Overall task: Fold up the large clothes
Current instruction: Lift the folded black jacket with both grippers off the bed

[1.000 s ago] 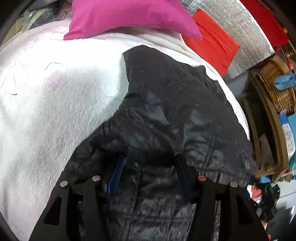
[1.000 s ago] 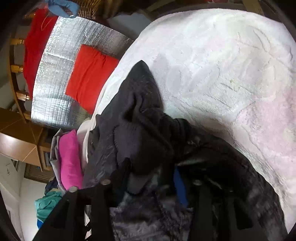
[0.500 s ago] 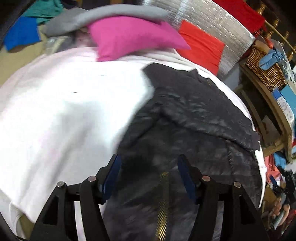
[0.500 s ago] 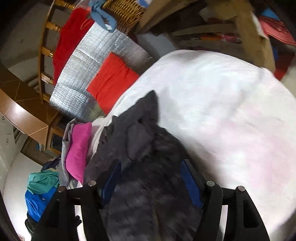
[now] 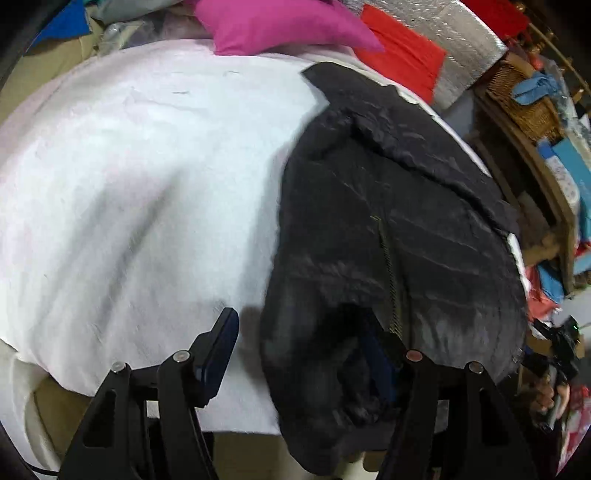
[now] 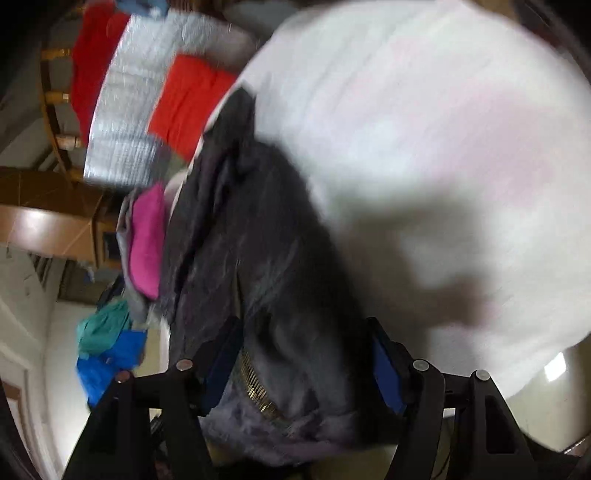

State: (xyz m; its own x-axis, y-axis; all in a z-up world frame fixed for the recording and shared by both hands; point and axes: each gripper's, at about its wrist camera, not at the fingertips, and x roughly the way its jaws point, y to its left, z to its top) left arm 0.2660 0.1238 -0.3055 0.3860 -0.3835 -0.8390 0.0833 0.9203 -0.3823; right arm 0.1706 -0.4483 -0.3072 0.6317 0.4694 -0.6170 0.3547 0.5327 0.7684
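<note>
Left gripper (image 5: 299, 354) has just been opening; its jaws stand apart, the black jacket (image 5: 399, 229) draped over its right finger on the white blanket (image 5: 140, 177). Right gripper (image 6: 306, 354), likewise widened, straddles the jacket's zipper hem without pinching.

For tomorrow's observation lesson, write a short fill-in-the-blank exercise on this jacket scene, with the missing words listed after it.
1. The jacket lying on the bed cover is ____ in colour.
2. The pillow at the head of the bed is ____.
3. The teeth of the jacket's zip are ____ coloured.
4. The basket beside the bed is made of ____.

Missing words: black; pink; gold; wicker
</note>
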